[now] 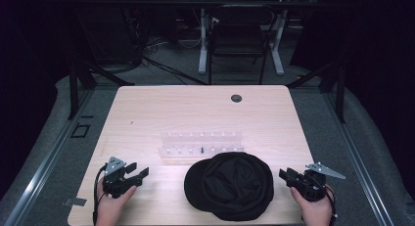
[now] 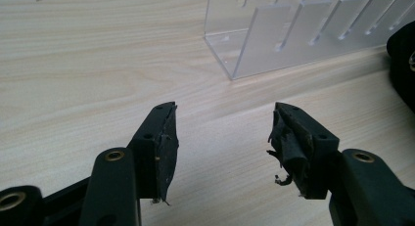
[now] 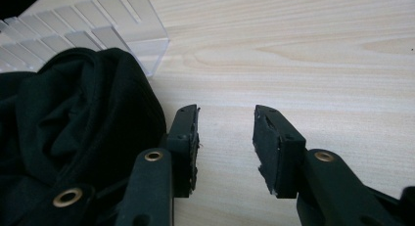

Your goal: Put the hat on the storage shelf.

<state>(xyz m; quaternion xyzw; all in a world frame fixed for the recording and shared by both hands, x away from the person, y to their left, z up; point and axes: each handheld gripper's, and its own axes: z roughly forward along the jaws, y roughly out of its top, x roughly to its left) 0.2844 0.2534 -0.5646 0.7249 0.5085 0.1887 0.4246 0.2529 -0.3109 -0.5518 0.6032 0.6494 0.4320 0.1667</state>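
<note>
A black cap (image 1: pixel 230 185) lies crumpled on the near middle of the wooden table (image 1: pixel 147 113). Behind it stands a clear slotted acrylic rack (image 1: pixel 201 146). My left gripper (image 1: pixel 141 173) rests near the table's front left, held by a hand, jaws open over bare wood; in its own view the left gripper (image 2: pixel 222 138) holds nothing, with the rack (image 2: pixel 293 35) ahead and the cap's edge (image 2: pixel 403 59) at far right. My right gripper (image 1: pixel 285 174) sits just right of the cap, open and empty. In the right gripper view its left jaw stands beside the cap (image 3: pixel 73 123), the right gripper (image 3: pixel 226 138) over bare wood.
A round dark grommet hole (image 1: pixel 236 98) sits near the table's far edge. A small dark item (image 1: pixel 201 149) stands in the rack. Beyond the table are a chair (image 1: pixel 237 40), desk legs and cables on the floor. Bare wood lies left of the rack.
</note>
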